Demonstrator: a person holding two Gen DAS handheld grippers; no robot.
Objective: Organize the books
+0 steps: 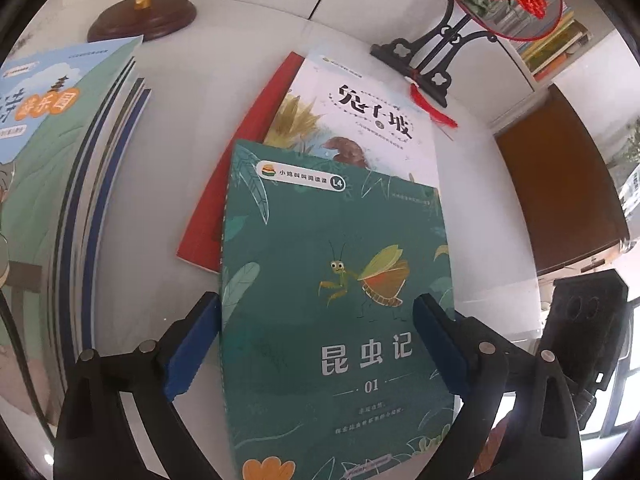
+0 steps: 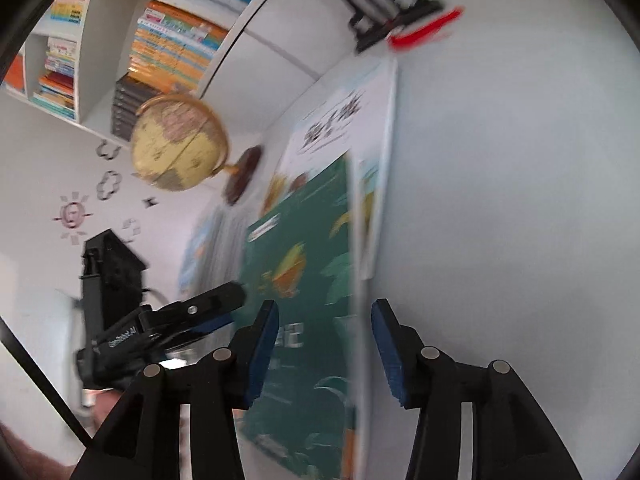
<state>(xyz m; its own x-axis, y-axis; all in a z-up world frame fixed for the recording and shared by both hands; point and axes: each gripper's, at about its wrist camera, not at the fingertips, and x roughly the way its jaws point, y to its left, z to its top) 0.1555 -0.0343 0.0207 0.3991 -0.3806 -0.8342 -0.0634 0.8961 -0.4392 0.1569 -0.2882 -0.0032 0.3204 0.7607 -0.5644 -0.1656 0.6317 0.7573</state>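
A green book with a mantis on its cover [image 1: 320, 240] lies on a white book [image 1: 360, 120] and a red book [image 1: 224, 184] on the white table [image 1: 480, 220]. My left gripper [image 1: 317, 299] hangs over the green book's lower half with its blue pads spread to about the cover's width, not pinching it. My right gripper [image 2: 326, 304] stands open over the green book [image 2: 304, 264]; the book's right edge runs between its pads without touching them. The right wrist view is blurred. The left gripper's fingers [image 2: 216, 304] show there at the book's left side.
A stack of books with a blue and green cover [image 1: 60, 140] lies at the left. A globe [image 2: 176, 144] on a wooden base [image 1: 148, 16] and a round fan on a black stand [image 1: 432, 56] stand behind the books. Wall shelves full of books [image 2: 172, 48] rise beyond.
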